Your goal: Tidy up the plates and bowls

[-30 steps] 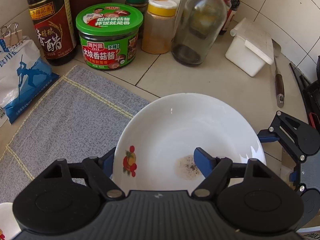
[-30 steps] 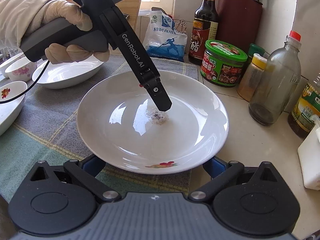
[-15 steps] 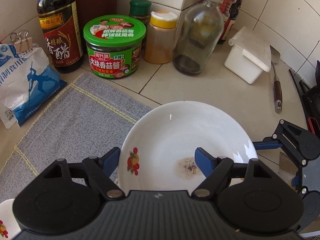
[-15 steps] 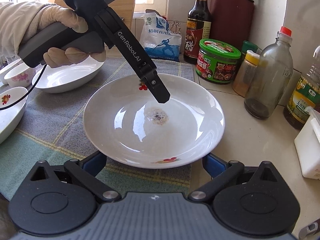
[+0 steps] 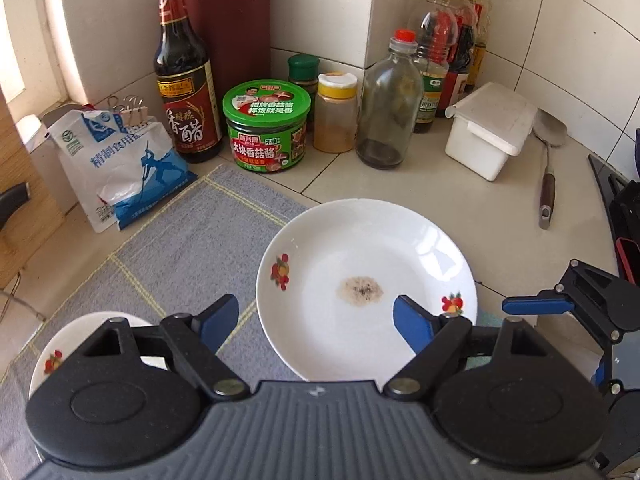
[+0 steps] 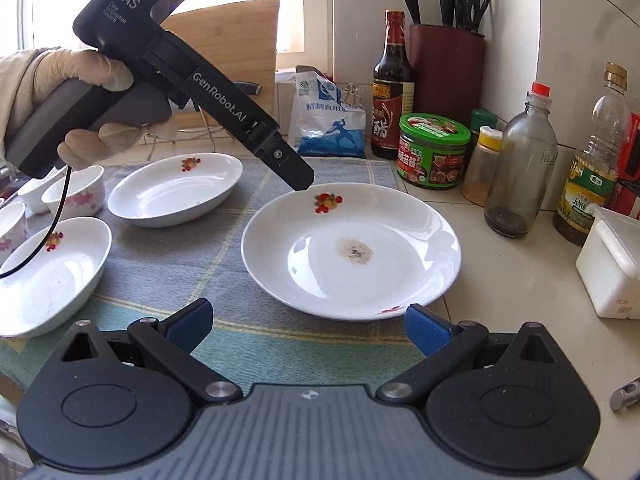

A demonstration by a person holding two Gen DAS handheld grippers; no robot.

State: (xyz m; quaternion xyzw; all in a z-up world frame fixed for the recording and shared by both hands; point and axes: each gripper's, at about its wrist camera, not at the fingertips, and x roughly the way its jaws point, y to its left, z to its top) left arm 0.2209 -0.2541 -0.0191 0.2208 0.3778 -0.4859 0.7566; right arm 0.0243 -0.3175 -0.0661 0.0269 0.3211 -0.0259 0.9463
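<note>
Nearest the right wrist camera, the right gripper (image 6: 306, 326) stood with jaws wide and empty just short of the white plate (image 6: 352, 248), which lay half on the grey mat (image 6: 168, 248), a brown speckled stain at its centre. Only this view showed a gloved hand (image 6: 76, 96) holding the left gripper (image 5: 316, 320), plus two oval dishes (image 6: 174, 190) and small bowls (image 6: 74, 196) farther left. Its jaws had just been opening, clear of the plate. The left view alone showed a ladle (image 5: 548, 168). Farther back, a near-empty glass bottle (image 5: 388, 108) held dark dregs.
</note>
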